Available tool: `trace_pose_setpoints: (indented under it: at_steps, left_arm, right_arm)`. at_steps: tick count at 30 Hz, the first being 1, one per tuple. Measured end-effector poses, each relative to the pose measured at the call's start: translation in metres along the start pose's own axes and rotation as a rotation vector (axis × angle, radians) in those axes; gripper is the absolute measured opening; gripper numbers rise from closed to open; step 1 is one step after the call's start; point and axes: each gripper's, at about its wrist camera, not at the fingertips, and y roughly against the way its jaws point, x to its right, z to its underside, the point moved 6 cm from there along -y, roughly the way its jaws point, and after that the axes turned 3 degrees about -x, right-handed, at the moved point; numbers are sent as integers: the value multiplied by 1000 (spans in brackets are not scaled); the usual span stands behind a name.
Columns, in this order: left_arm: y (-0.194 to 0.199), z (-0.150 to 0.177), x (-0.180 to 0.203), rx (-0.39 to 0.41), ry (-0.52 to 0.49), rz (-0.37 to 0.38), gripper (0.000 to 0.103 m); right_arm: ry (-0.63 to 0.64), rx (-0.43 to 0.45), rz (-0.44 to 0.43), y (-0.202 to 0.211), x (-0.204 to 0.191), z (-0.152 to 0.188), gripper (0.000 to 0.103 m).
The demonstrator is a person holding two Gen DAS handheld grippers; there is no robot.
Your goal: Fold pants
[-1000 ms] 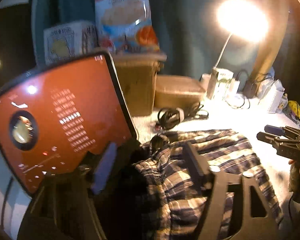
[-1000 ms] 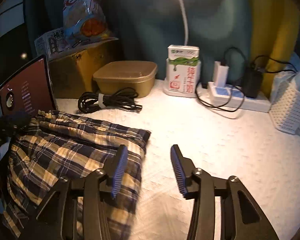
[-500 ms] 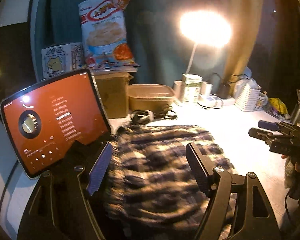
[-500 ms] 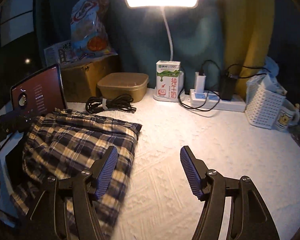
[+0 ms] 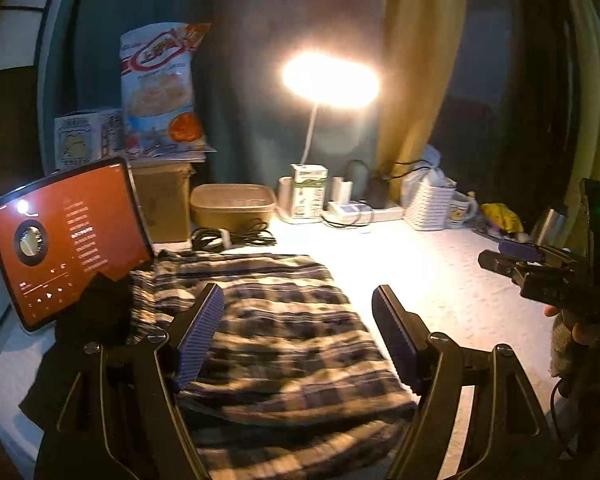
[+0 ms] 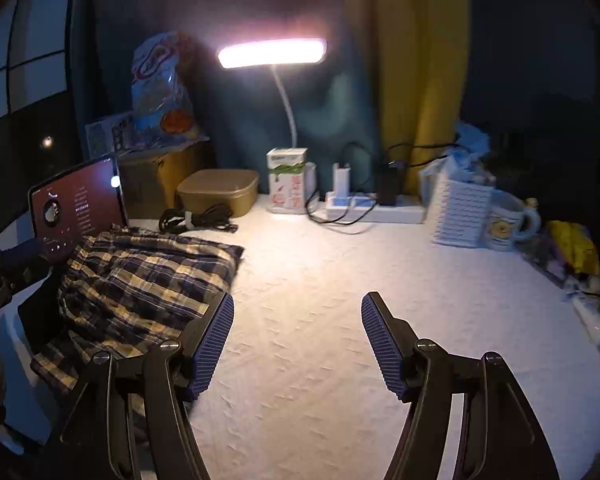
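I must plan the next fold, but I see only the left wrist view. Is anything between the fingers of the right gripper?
Observer: No. The right gripper is open, and only the bare white cover shows between its fingers.
Operator: Is it above the pants?
Observer: Hardly. The plaid pants lie to the left of it in its own view, and their edge passes behind one finger only.
Operator: The lamp is only glare for me.
Observer: The lamp has a long, level bar head.
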Motion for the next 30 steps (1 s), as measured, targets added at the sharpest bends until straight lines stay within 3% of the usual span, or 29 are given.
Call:
trace_pose_setpoints:
  at_steps: [5,7,8,10,14,18,25,30]
  left_arm:
    - [13,0,23,31,-22,2,80]
    - [17,0,30,40,-31,6,95]
    - [20,-1,34,50,-36,9,96]
    - [28,-4,43,75,-47,15,97]
    - [45,-12,57,138,-63,12,99]
    - [66,-16,69,210,-67,5,102]
    - [88,-19,79,232,-88,-35,102]
    - [99,-19,79,275,-102,-80,102]
  right_arm:
    - [-14,46,36,32,16,4,70]
    - [-16,63,51,46,21,6,72]
    - [-16,71,56,52,23,7,72]
    - [-15,97,74,69,27,8,73]
    - [-23,144,104,97,34,9,86]
    - [-23,192,127,126,36,8,87]
    - [-15,263,151,172,34,8,98]
    - [-14,287,166,188,32,7,99]
